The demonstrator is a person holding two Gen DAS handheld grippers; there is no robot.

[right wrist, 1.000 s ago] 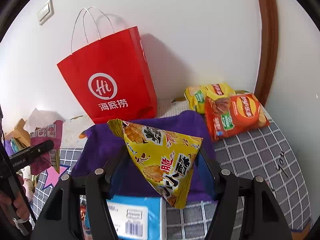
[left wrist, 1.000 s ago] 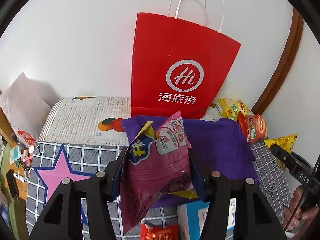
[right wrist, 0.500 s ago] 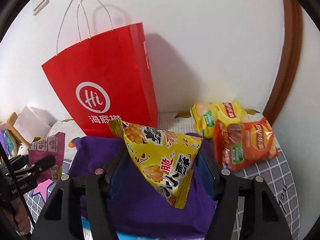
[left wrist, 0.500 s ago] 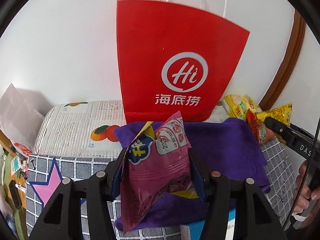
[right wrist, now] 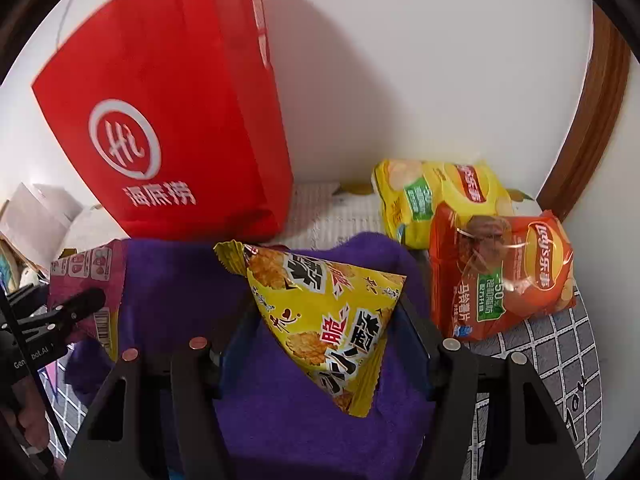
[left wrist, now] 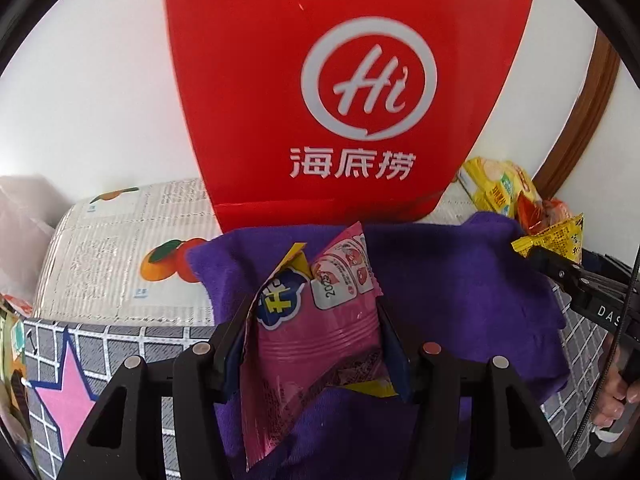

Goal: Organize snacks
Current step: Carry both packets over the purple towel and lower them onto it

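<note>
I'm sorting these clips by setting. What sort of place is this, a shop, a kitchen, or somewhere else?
Most likely a room in a home, not a shop: snacks lie on a soft checked cover with a pink star over a fruit-print sheet, against a plain white wall with wooden trim. A red paper carrier bag stands there.

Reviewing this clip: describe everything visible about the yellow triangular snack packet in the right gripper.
The yellow triangular snack packet is a glossy foil pouch, pyramid-shaped, printed with bold black-and-white Chinese characters, red accents and pictures of crispy golden pieces. It looks sealed, with a crimped edge at its upper left corner. The right gripper clamps it between both fingers, one corner pointing down, above the purple cloth. Nothing else touches it.
</note>
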